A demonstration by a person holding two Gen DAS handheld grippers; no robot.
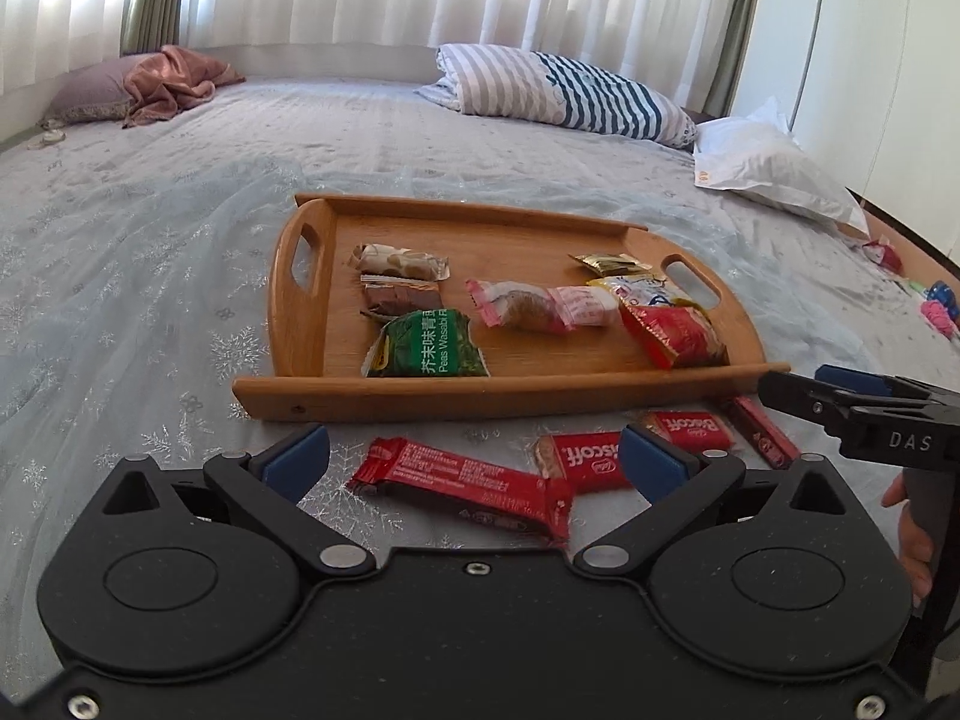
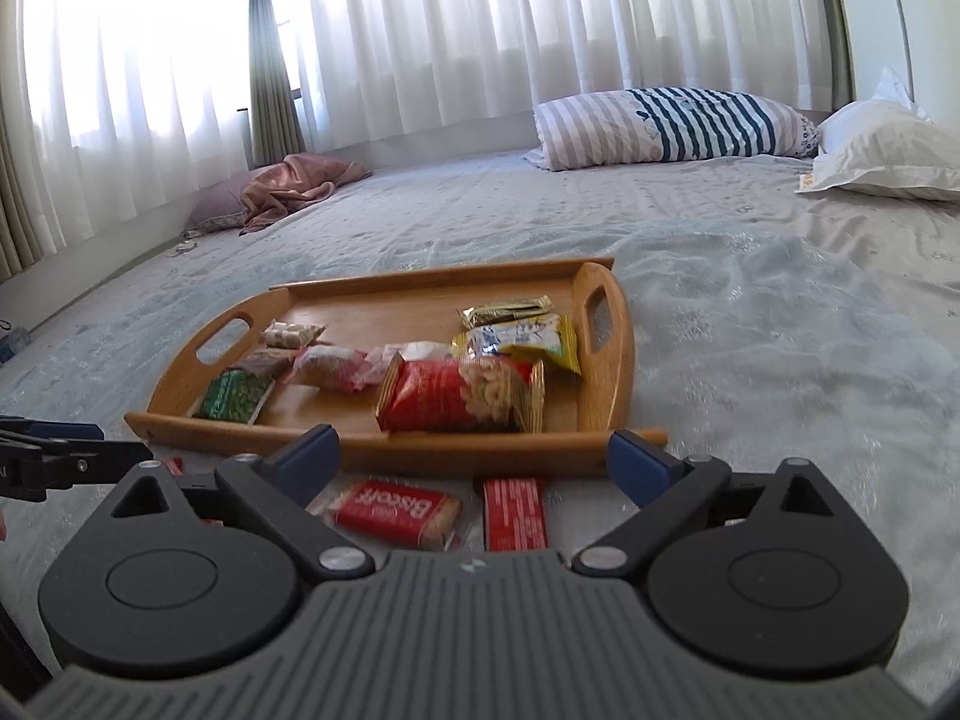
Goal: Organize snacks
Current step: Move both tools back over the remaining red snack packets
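- The left hand-held gripper [image 1: 474, 450] points forward and downward, just short of the wooden tray [image 1: 480, 399], jaws spread wide with nothing clamped.
- The right hand-held gripper [image 2: 474, 456] is angled likewise, jaws gaping, empty, near the tray's front rail.
- A hand [image 1: 915, 546] grips the right one's handle.

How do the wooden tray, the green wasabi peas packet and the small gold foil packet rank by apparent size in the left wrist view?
1. Wooden tray, clearly largest.
2. Green wasabi peas packet.
3. Small gold foil packet, though it lies farther from the camera, which shrinks it somewhat.
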